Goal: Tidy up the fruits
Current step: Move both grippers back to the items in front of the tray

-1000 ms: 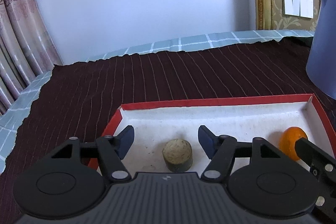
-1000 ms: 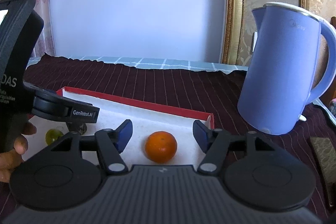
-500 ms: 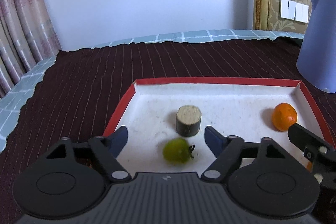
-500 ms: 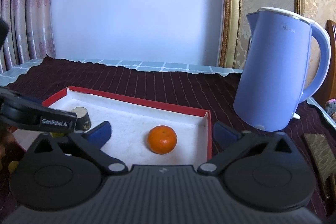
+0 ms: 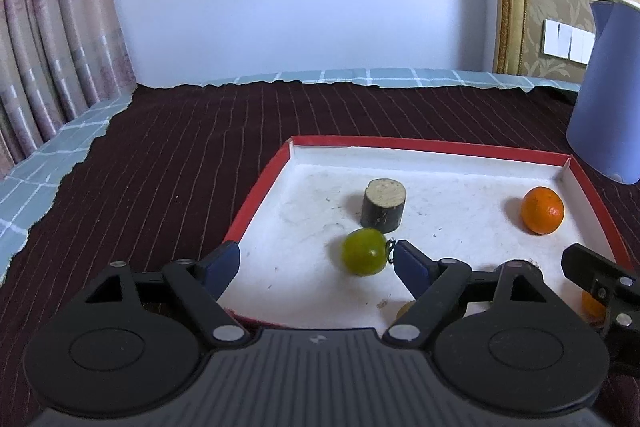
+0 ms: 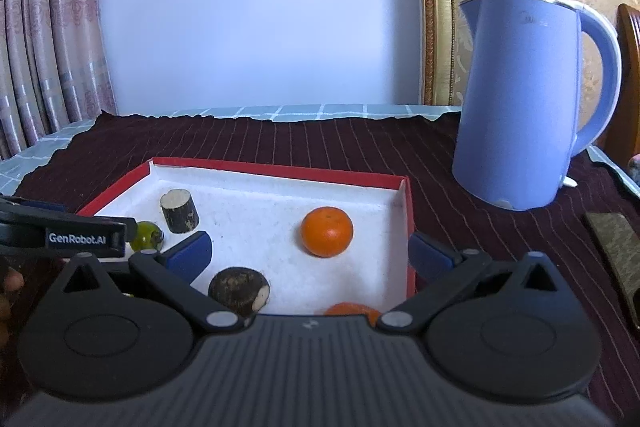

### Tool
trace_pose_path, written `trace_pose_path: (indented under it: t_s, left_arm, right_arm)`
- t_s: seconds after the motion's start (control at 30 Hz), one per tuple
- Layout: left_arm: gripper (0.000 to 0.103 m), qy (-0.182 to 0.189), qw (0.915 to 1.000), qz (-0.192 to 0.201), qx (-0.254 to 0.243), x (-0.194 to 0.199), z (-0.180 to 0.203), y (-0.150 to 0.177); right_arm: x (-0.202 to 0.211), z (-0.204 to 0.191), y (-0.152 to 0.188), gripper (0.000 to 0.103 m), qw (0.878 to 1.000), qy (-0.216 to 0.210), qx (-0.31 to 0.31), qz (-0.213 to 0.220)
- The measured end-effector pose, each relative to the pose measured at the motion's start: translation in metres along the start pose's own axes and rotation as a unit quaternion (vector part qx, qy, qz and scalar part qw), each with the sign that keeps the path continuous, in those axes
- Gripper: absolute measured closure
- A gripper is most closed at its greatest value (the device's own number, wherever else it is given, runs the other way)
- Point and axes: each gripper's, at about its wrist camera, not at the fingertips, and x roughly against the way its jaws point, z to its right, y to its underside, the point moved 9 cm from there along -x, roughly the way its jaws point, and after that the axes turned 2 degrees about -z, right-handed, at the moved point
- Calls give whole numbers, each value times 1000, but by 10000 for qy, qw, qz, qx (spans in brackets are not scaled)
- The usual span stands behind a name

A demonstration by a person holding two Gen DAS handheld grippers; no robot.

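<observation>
Hovering low over the near edge of the shallow red-rimmed white tray, left gripper spread wide and holding nothing, one blue pad just beside the small green round fruit lying on the tray floor. Likely kept open so as to straddle that fruit for a pick or a nudge. Behind it, upright, the short dark bark-covered cylinder with a pale cut top; near the far right corner, well apart, the round orange tangerine.

Right gripper likewise wide open and empty, poised at the tray's near right side, the tangerine ahead between its fingers' line and a dark brown rounded fruit close by the left pad. Second orange fruit partly hidden under the gripper body; in or beside the tray cannot be told. Tall blue electric kettle standing off the tray on the dark striped cloth.

Compared with a second ago: both tools pulled back and higher, showing more of the tray; the right one spread wider; green fruit and brown fruit now in view.
</observation>
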Motion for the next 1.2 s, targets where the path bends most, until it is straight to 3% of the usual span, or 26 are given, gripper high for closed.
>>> trace_pose_path:
  t_s: [0.77, 1.2]
  left_arm:
    - [19, 82, 9999, 142, 18, 22, -10, 30]
    - [19, 390, 9987, 310, -72, 40, -10, 55]
  right_arm:
    - [25, -1, 29, 0, 10000, 82, 26, -14]
    - [48, 10, 51, 0, 10000, 53, -31, 42]
